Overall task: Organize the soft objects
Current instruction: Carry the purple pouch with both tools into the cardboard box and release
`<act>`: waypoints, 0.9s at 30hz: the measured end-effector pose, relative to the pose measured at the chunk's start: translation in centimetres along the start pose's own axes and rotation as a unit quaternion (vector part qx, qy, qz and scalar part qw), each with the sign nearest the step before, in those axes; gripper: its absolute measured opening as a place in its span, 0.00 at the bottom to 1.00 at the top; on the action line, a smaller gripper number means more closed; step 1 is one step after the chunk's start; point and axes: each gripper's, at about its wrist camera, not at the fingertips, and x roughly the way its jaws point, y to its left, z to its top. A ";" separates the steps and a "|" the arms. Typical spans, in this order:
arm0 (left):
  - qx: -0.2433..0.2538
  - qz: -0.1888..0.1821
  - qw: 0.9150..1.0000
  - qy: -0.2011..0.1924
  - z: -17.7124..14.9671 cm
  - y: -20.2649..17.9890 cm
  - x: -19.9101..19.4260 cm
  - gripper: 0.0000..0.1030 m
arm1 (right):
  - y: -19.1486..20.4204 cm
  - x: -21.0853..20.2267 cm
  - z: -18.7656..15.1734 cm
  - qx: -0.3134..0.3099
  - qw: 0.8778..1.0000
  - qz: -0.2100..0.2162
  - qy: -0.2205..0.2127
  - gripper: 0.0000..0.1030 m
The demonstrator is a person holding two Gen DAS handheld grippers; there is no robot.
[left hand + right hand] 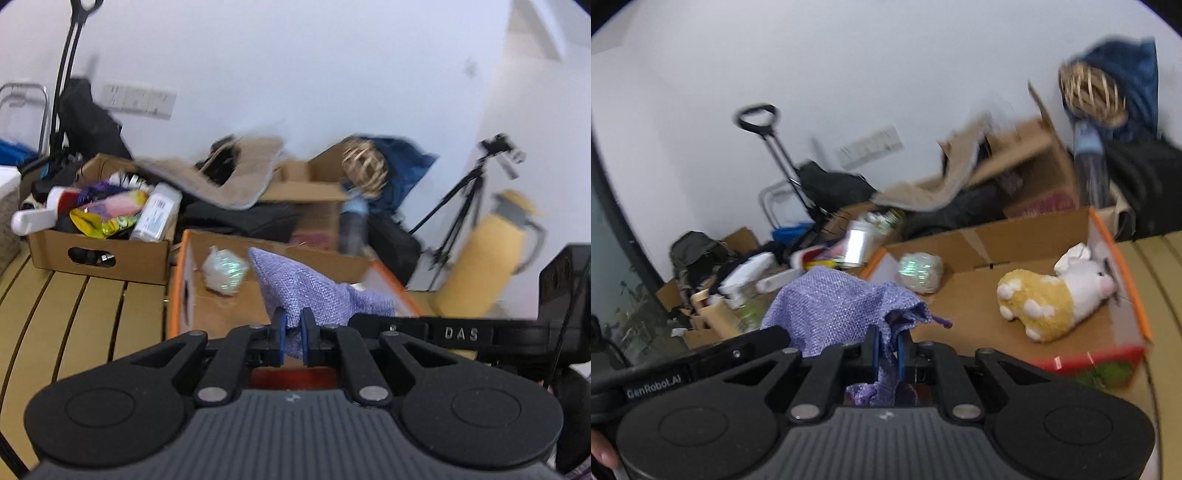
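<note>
The cloth bag hangs between the two grippers, over the near edge of the open box. In the box, the toy animal lies at the right end and the small bundle sits near the back. Left of it stands a box full of things. More boxes are piled behind, by the wall

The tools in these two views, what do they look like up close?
Each tool is black plastic on a ribbed grey body, with two round black discs, angled link arms and silver pivot pins. The left tool and the right tool both end in short fingers with blue pads. Seen from the side, one bears white letters "DAS", the other "GenRobot.AI". No sleeves show.
</note>
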 end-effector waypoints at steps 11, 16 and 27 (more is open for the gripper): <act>0.032 0.039 0.997 0.063 -2.3 3.0 5.1 0.20 | -1.4 10.8 1.2 -0.047 0.993 -0.053 0.096 0.13; 0.044 0.048 0.997 0.045 -1.4 2.2 2.3 0.36 | -0.9 10.3 0.8 -0.057 0.990 -0.045 0.118 0.26; 0.072 0.066 0.995 -0.029 1.5 -2.1 -10.9 0.39 | 3.2 -3.4 3.9 -0.093 0.993 -0.063 0.027 0.45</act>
